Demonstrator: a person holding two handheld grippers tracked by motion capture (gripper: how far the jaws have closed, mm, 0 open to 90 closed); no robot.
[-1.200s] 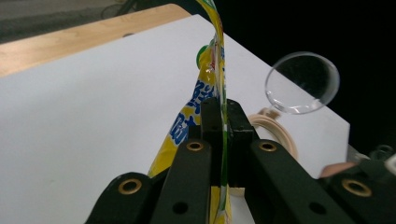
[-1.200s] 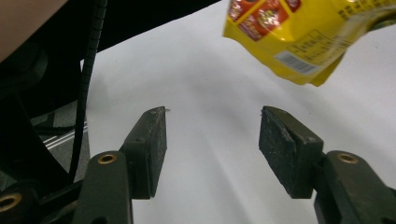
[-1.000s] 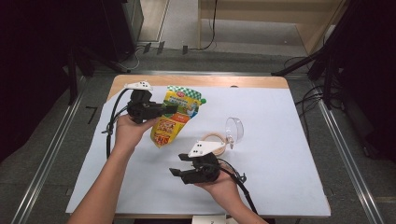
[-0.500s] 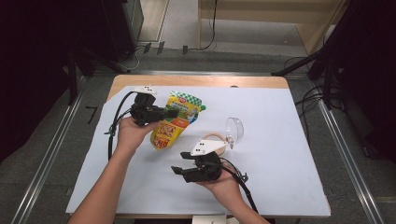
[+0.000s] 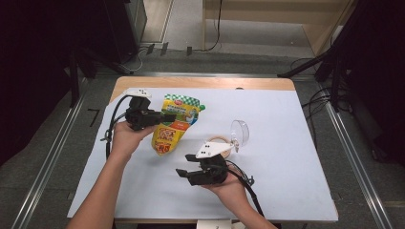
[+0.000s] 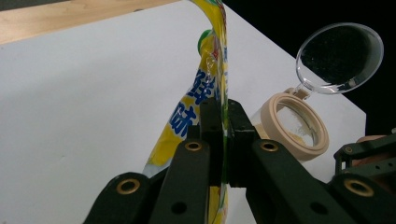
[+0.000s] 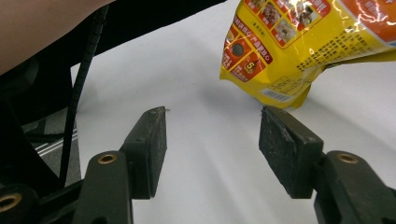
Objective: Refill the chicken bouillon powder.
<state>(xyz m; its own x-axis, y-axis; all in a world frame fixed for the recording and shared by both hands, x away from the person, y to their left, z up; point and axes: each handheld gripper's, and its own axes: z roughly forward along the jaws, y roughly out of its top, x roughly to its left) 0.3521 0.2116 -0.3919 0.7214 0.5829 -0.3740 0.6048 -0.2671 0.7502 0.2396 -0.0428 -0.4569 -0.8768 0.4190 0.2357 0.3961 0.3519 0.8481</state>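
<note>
White sheeting (image 5: 286, 157) covers the table; at far left, the yellow pouch (image 5: 174, 126) is pinched by the left gripper (image 5: 167, 117). Nearer, the right gripper (image 5: 186, 172) is held released, nothing between its jaws; an open-lidded jar (image 5: 220, 144) is seen just beyond it.

You work in a lab or recording studio space, not a home. Your desk (image 5: 143, 83) is a wooden top covered by a plain white sheet (image 5: 286, 143), set apart on a grey carpeted floor (image 5: 43, 157). Metal rails (image 5: 45, 164) run along the floor on both sides of it. Dark stands (image 5: 334, 71) and black equipment flank it, with loose cables (image 5: 315, 102) trailing across the floor. Pale wooden furniture (image 5: 267, 12) stands behind.
</note>
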